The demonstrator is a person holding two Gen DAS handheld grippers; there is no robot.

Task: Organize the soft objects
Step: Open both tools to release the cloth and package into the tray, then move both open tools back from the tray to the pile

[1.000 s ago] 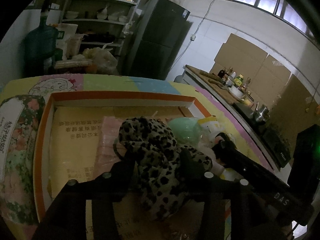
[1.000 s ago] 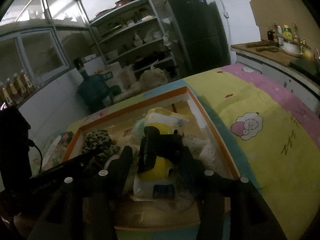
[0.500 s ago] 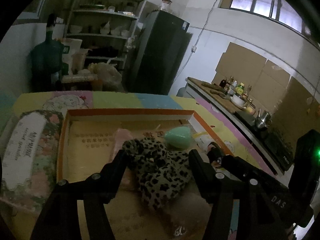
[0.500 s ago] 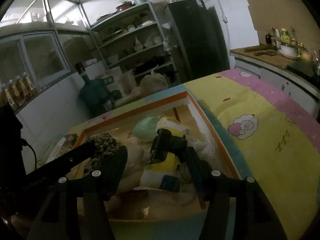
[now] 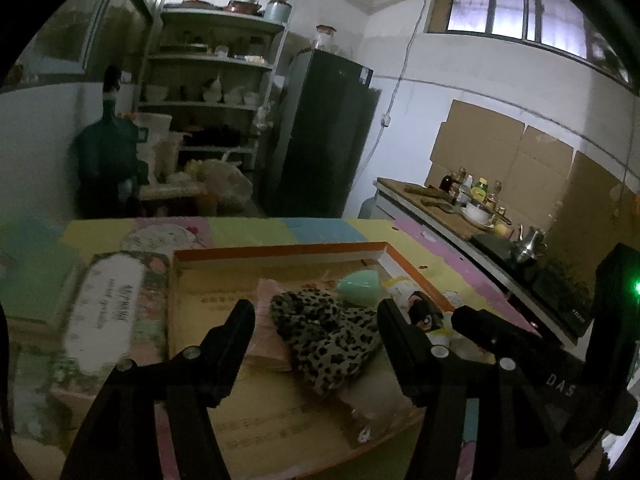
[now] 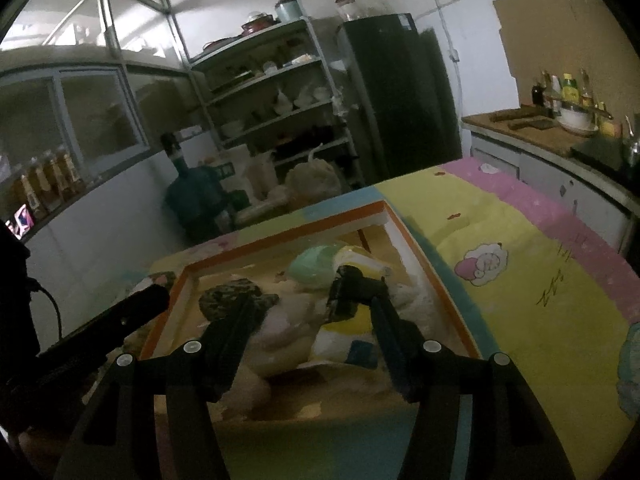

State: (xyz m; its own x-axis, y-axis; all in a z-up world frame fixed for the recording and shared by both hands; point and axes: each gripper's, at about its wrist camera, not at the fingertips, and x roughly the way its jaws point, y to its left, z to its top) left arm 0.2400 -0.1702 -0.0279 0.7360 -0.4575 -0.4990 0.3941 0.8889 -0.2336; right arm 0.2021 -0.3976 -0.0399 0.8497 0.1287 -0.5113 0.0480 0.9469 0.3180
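Pastel cartoon-print bedding (image 6: pixel 520 248) is spread under an orange-rimmed cardboard box (image 5: pixel 280 250) of soft toys; shelves (image 5: pixel 208 80) and a dark fridge (image 5: pixel 320 136) are seen behind. Both tongs, left (image 5: pixel 314 312) and right (image 6: pixel 308 300), are held open, gripping nothing.

Quilted bed (image 6: pixel 500 300); orange-rimmed box (image 6: pixel 436 276) on it.

Box (image 5: pixel 280 251): orange rim, tan cardboard floor. Plush (image 5: pixel 328 332), frame centre: leopard spots, black on beige. Egg-shaped toy (image 5: pixel 358 288): mint green. Toy (image 6: pixel 352 320), lower centre: yellow, white and black. Cloth (image 6: pixel 520 280), right: yellow, pink and blue blocks with cartoon sheep. Grippers (image 5: pixel 316 320) (image 6: pixel 312 320): black. Fridge (image 5: pixel 320 132): dark.
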